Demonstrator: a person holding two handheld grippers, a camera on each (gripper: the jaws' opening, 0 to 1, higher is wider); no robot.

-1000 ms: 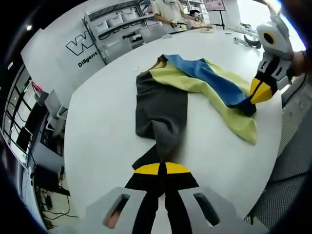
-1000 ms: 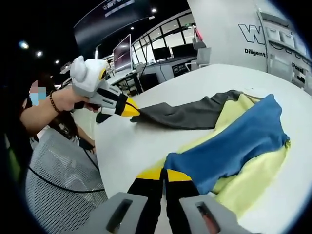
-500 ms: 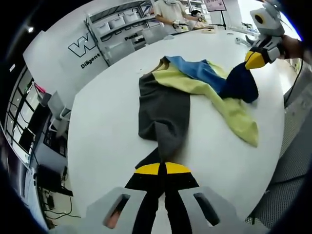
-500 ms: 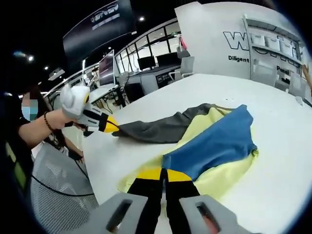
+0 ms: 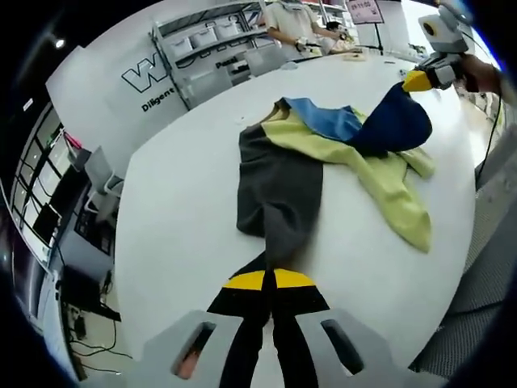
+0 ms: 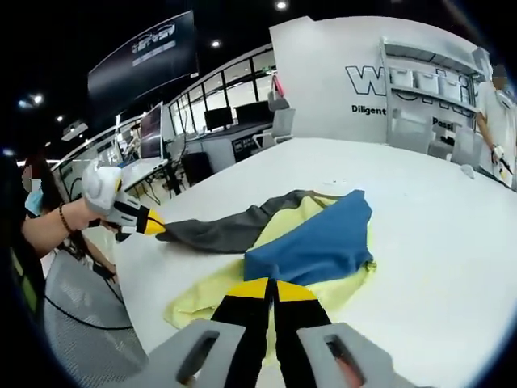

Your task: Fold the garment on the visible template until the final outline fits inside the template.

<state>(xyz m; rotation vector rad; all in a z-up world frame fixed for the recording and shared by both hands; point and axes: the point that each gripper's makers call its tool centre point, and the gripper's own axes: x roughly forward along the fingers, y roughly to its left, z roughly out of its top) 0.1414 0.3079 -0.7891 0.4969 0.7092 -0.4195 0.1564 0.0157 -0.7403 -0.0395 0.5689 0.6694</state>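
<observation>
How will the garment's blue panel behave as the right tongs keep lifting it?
Probably floppy: the blue panel hangs in a sagging drape from the right tongs. It likely drags the yellow part, since they join. The grey part, pinched by the left tongs, should stay anchored.

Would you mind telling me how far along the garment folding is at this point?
Early on. Done: the garment lies on the table and both claws have a grip. In hand: the left claw pinches the grey end, and the right claw lifts the blue part over the yellow. Left: finishing that fold, the remaining folds, and the fit; I can't make out a template outline.
</observation>
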